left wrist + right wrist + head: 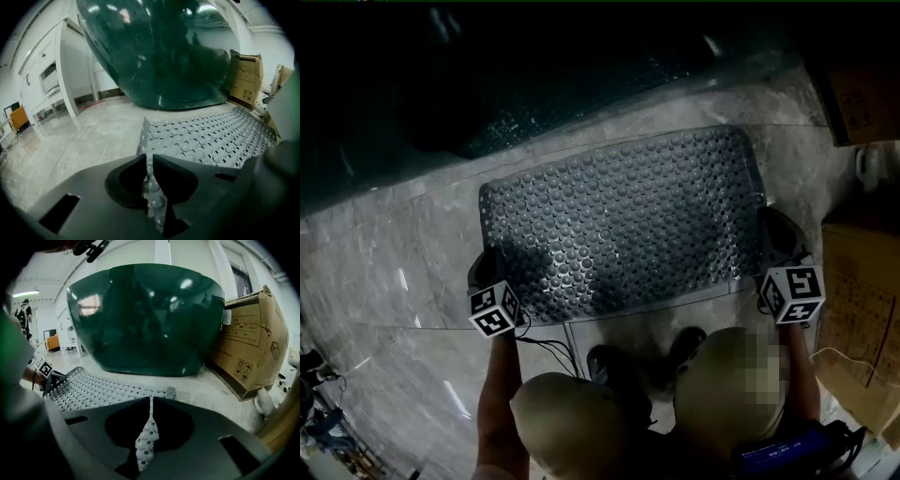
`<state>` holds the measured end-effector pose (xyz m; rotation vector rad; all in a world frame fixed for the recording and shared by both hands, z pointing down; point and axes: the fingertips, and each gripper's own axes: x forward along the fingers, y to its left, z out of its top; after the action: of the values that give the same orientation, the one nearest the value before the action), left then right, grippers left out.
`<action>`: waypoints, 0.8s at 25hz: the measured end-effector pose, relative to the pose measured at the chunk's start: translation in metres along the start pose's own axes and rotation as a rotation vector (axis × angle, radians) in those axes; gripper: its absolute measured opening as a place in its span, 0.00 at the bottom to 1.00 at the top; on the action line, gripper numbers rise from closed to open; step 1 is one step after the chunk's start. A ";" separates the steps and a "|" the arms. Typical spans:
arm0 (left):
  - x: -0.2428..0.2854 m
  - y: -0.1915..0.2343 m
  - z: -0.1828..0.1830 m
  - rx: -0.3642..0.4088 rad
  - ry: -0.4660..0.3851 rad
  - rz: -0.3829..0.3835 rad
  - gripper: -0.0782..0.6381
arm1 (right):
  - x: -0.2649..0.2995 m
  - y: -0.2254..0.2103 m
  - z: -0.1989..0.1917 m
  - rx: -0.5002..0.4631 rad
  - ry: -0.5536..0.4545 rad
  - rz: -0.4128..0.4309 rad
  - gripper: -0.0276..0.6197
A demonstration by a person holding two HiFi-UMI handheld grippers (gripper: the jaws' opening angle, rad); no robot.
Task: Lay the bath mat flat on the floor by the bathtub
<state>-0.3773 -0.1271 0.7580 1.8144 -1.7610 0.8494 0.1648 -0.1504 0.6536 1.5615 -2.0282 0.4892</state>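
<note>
Bath mat (623,220), grey, studded: was spread on the marble floor (384,267) just beside the dark green bathtub (145,319). Its near left corner was clamped between the fingers of the left gripper (149,187), and its near right corner between those of the right gripper (149,430).

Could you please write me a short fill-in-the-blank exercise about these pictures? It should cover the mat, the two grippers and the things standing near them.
1. The left gripper and the right gripper are each ____ on an edge of the bath mat.
2. The mat is spread out in front of a dark green ____.
3. In the right gripper view, the brown thing at the far right is a cardboard ____.

Missing words: shut; bathtub; box.
</note>
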 end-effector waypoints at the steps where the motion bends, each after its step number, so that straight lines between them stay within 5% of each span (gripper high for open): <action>1: -0.002 -0.001 0.002 0.000 -0.004 0.001 0.16 | 0.000 0.000 0.000 0.007 -0.003 0.003 0.09; 7: -0.034 -0.014 0.058 0.020 -0.150 0.008 0.16 | 0.004 0.018 0.035 -0.002 -0.092 0.056 0.09; 20: -0.114 -0.053 0.253 0.132 -0.550 -0.034 0.16 | -0.006 0.079 0.214 -0.157 -0.440 0.153 0.09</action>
<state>-0.2952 -0.2222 0.5048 2.3202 -2.0210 0.4844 0.0493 -0.2488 0.4826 1.5235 -2.4584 0.0330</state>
